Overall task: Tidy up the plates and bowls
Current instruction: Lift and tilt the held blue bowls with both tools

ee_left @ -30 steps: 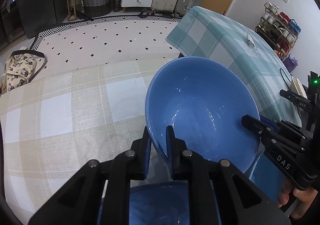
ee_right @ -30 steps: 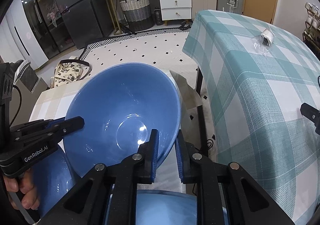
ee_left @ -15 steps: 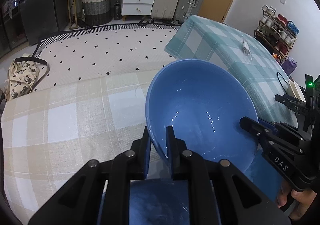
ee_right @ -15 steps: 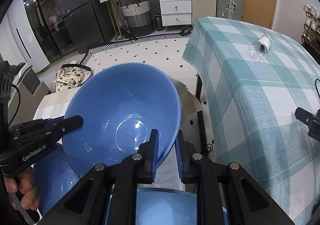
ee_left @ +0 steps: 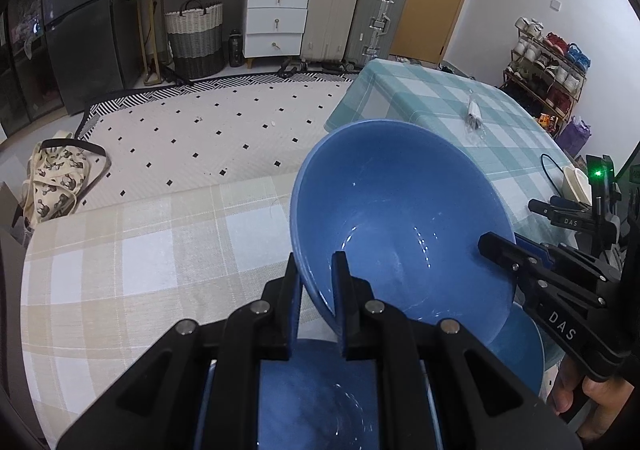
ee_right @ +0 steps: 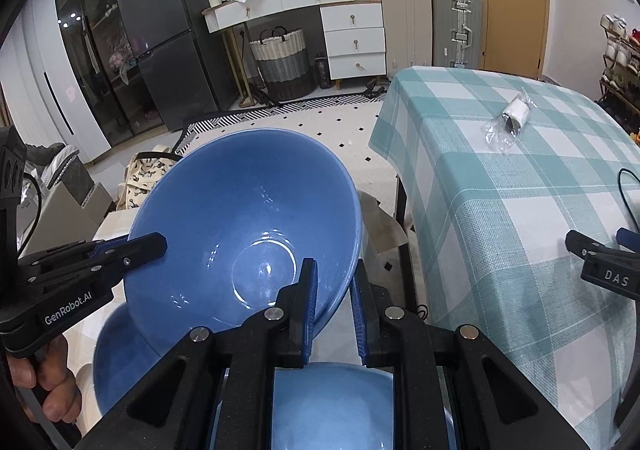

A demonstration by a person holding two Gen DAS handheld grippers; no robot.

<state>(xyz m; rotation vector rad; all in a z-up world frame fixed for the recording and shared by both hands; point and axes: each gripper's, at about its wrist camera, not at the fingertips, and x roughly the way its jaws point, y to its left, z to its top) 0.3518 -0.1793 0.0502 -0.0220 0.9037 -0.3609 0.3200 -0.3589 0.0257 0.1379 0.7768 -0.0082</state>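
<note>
1. A large blue bowl (ee_left: 400, 226) was held in the air, tilted, above the near right corner of a bench covered in a beige checked cloth (ee_left: 120, 250). A second bench with a teal checked cloth (ee_right: 520, 189) stood just beyond that corner.

2. The left tongs (ee_left: 316, 302) were pinching the bowl's near rim, one finger inside the wall and one outside.

3. The right tongs (ee_right: 334, 310) were pinching the rim on the opposite side in the same way, so the bowl hung between two grips.

4. Below the lifted bowl sat more blue bowls (ee_right: 120, 362) at the near edge of the beige bench. One lay directly under each camera. How many there were could not be told.

5. The bowl looked glazed and glossy, with bright highlights on its inner wall. It would probably be stiff, fairly heavy for its size, slippery against the pads, and liable to chip or break if knocked or dropped.

6. The rim seemed the only practical hold, since the wall is thin there and too wide elsewhere. Two opposed rim grips looked sensible, because a single pinch on a bowl this deep would likely let it swing or slip.
</note>
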